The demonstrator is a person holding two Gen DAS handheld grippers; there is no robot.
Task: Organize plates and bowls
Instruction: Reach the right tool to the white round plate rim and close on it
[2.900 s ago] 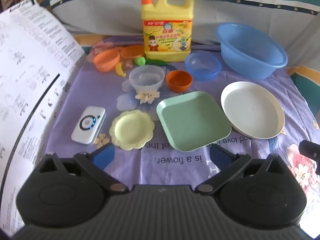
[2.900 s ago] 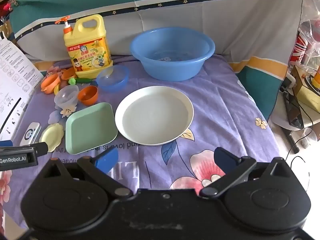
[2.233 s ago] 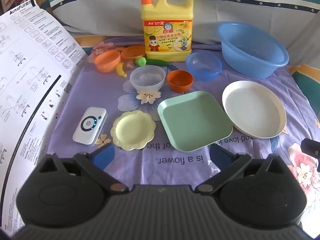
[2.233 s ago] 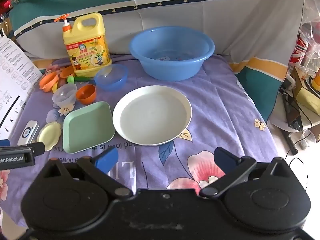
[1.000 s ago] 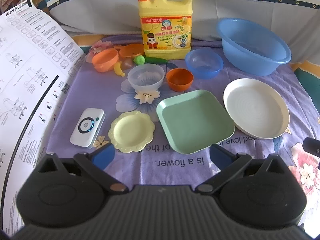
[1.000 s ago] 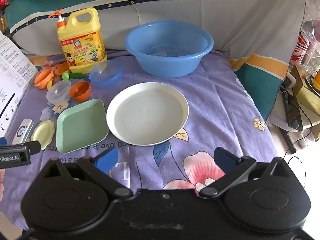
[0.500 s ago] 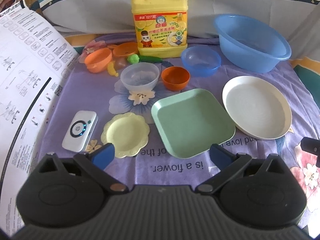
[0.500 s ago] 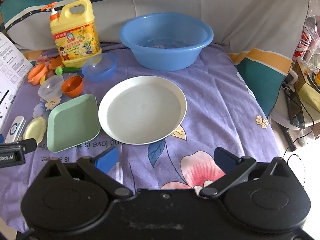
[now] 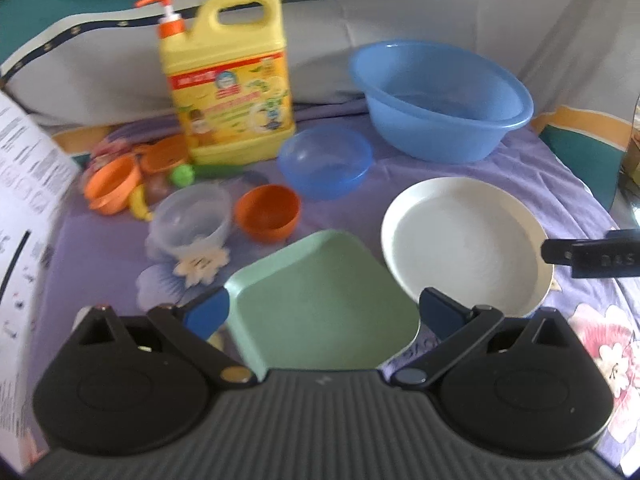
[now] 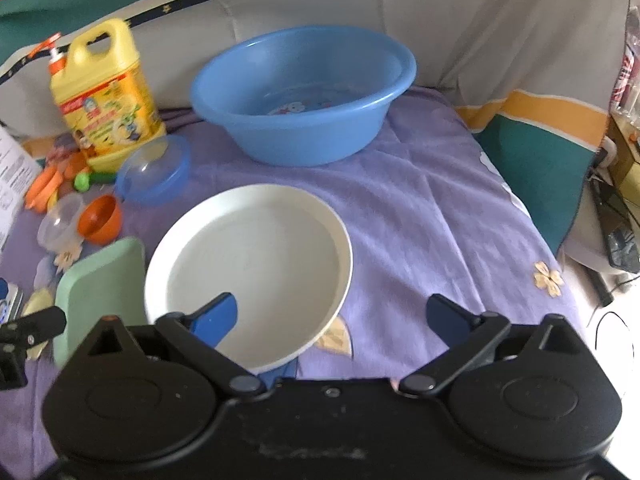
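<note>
A green square plate (image 9: 320, 300) lies on the purple cloth, and my left gripper (image 9: 324, 312) hangs open just above its near part, one finger at each side. The white round plate (image 10: 248, 268) lies to its right. My right gripper (image 10: 331, 314) is low over that plate's near right rim. Its jaws are closing, with the left finger over the plate, the right finger over the cloth, and neither pad touching. Behind stand a blue bowl (image 9: 326, 162), a small orange bowl (image 9: 268, 210) and a clear bowl (image 9: 192, 220).
A big blue basin (image 10: 304, 92) and a yellow detergent jug (image 9: 228, 80) stand at the back. Orange dishes and toy food (image 9: 116, 188) crowd the back left. A printed sheet (image 9: 24, 208) rises at the left. The table drops off at the right past the cloth.
Both grippers have come forward and down. The left now straddles the green plate and the right sits over the white plate's rim. The right fingers stand slightly closer together.
</note>
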